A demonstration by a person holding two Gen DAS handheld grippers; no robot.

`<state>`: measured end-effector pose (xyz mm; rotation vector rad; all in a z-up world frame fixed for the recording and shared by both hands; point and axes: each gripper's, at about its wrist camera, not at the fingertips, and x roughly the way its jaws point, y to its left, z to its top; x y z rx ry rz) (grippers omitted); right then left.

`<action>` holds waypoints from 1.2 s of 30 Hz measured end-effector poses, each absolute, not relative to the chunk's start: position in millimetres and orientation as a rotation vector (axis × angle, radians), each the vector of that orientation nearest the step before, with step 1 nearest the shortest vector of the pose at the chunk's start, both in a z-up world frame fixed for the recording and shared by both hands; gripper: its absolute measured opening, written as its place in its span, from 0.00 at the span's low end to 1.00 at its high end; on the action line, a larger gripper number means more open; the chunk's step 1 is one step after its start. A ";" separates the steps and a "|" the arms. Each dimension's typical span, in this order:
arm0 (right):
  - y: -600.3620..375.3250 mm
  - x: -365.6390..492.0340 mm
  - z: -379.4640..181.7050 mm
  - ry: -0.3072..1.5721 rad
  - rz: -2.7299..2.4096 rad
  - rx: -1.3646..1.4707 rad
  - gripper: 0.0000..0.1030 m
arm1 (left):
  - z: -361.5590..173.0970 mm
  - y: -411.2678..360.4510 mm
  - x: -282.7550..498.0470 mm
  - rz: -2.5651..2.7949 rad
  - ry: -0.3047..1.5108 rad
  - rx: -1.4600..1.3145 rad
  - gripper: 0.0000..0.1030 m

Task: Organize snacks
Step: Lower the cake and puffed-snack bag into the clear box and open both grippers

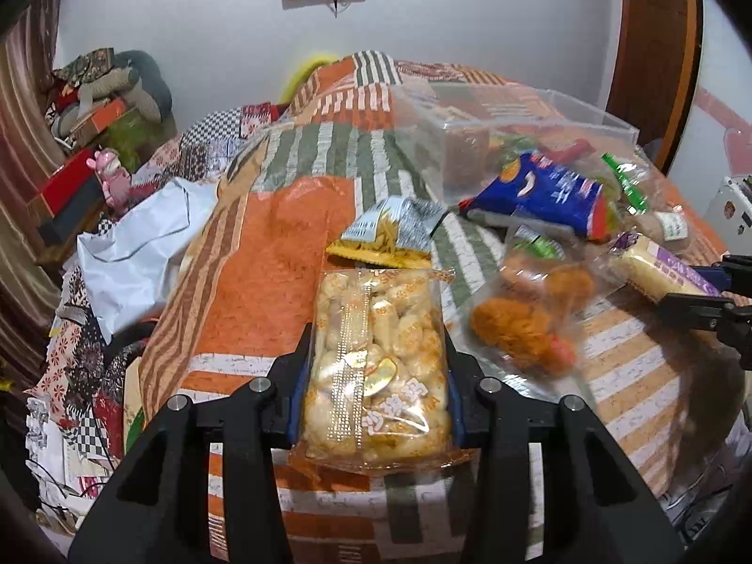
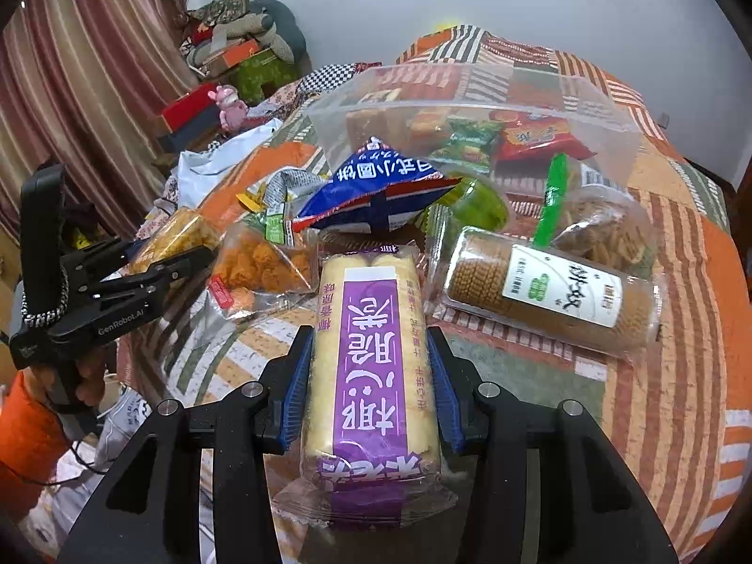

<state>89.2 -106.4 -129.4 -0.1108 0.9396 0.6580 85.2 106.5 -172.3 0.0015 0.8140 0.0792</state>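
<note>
Left gripper is clamped on the clear pack of puffed rice cakes, long axis running straight away along the fingers; right gripper likewise grips the purple-labelled wafer pack lengthwise. Both packs sit near, over the patchwork cover. The clear plastic bin lies farther off behind the loose blue bag and biscuit roll; judged nearer the right hand, its open top offering room.

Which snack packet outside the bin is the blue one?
The puffed blue packet with white lettering, lying just before the clear bin. The other loose packets are clear, yellow, purple-labelled or green-trimmed.
</note>
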 end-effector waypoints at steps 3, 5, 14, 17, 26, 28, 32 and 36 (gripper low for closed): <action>-110.7 85.2 -123.5 0.919 0.649 -0.107 0.41 | -162.4 103.7 83.5 0.077 0.790 0.000 0.43; -115.5 84.6 -119.4 0.907 0.645 -0.098 0.41 | -156.9 102.3 84.0 0.076 0.780 0.002 0.43; -132.0 92.6 -94.8 0.830 0.609 -0.056 0.41 | -130.8 97.4 93.4 0.065 0.734 -0.022 0.43; -135.9 98.5 -85.4 0.797 0.592 -0.055 0.41 | -121.0 94.5 101.0 0.055 0.718 -0.028 0.43; -147.0 118.0 -64.2 0.714 0.552 -0.029 0.41 | -95.3 78.8 124.4 0.013 0.665 -0.040 0.43; -149.1 123.3 -60.5 0.699 0.543 -0.027 0.41 | -90.6 75.6 131.1 0.003 0.656 -0.040 0.43; -153.6 134.6 -54.2 0.673 0.528 -0.025 0.41 | -82.5 68.4 144.5 -0.017 0.646 -0.041 0.43; -158.3 147.3 -48.3 0.650 0.517 -0.013 0.41 | -75.5 60.7 162.5 -0.029 0.637 -0.042 0.43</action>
